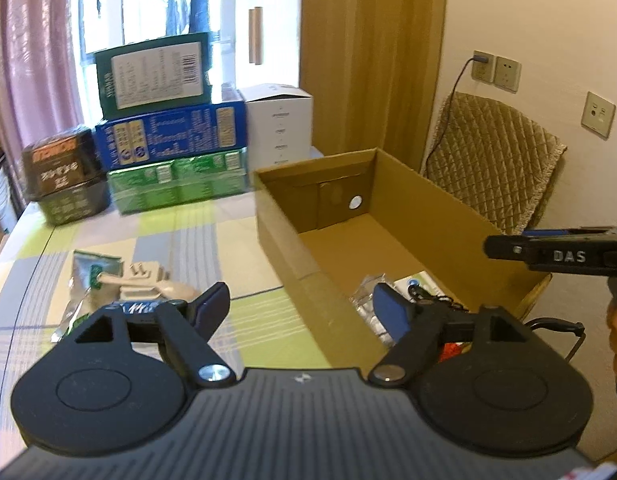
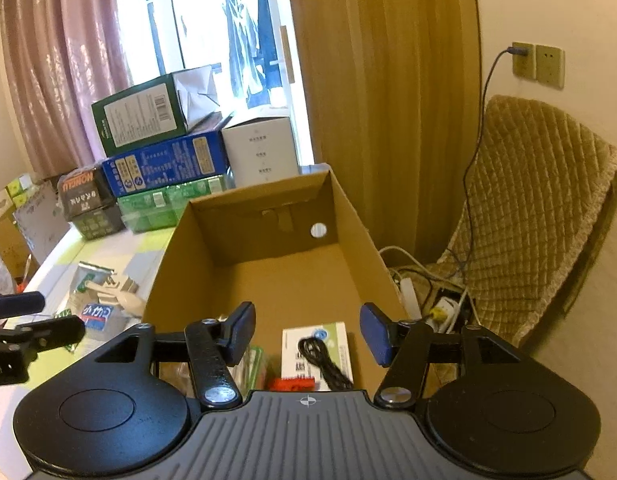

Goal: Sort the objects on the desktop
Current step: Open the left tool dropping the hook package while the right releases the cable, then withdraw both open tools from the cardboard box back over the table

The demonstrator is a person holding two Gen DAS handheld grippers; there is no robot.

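Over the cardboard box, your right gripper and left gripper, jaws spread and empty, risk snagging its wall when reaching out.

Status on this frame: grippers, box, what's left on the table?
Left gripper open, empty. Right gripper open, empty, over cardboard box. Black cable already boxed. Beige plug and packets still on table, box wall beside them.

Bench layout: open box to the right, loose items to the left.

The open brown cardboard box stands on the checked-cloth bench. In its near end lie a white printed packet with a coiled black cable on it. Left of the box lies a beige plastic plug on foil sachets. Behind them stand stacked printed cartons. A quilted padded chair stands right of the box.
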